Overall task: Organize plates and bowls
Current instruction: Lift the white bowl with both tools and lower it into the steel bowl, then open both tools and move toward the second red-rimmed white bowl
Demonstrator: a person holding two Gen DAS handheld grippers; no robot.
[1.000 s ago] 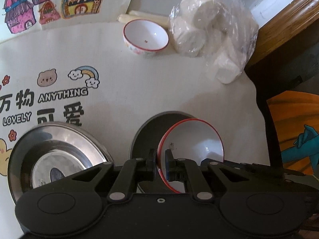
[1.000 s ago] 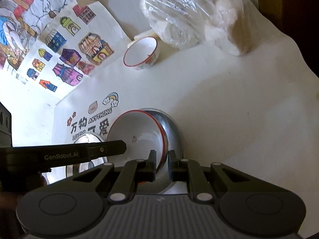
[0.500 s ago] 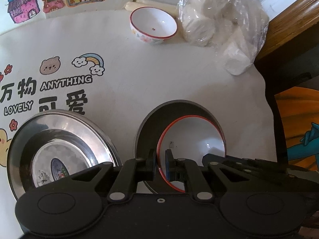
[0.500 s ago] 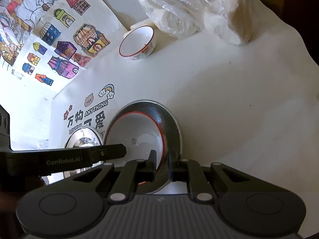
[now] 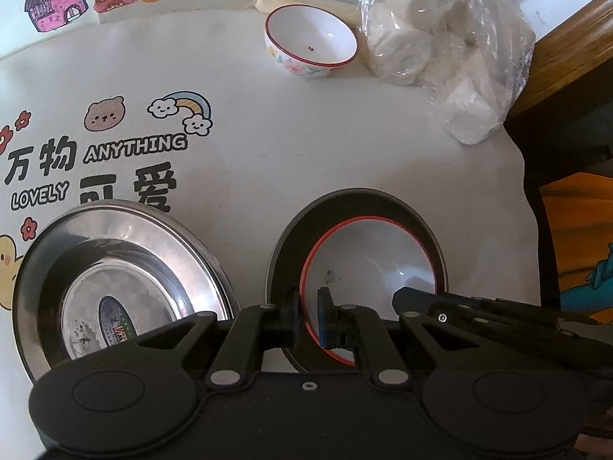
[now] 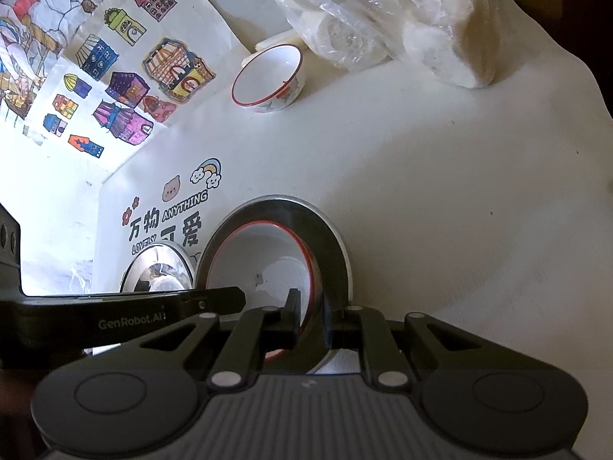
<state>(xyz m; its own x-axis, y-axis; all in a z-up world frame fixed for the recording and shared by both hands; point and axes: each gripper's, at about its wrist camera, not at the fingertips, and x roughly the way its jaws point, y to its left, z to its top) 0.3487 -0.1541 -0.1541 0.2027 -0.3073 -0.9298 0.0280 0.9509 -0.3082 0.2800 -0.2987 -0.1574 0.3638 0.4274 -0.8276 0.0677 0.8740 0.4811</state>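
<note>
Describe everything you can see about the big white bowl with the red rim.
The big bowl is white inside with a thin red rim, glossy like ceramic or melamine, and looks empty. It sits upright inside a steel plate on the tablecloth. The left gripper is shut on its near rim, and the right gripper pinches its rim too.

Tablecloth (image 5: pixel 345 145) print: "万物 ANYTHING", "LOVELY 可爱"; left gripper (image 6: pixel 126 316) body reads "GenRobot.AI".

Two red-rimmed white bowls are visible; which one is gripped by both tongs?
The larger bowl, sitting in the steel plate nearest the cameras. The small floral bowl stands free beside the plastic bag.
</note>
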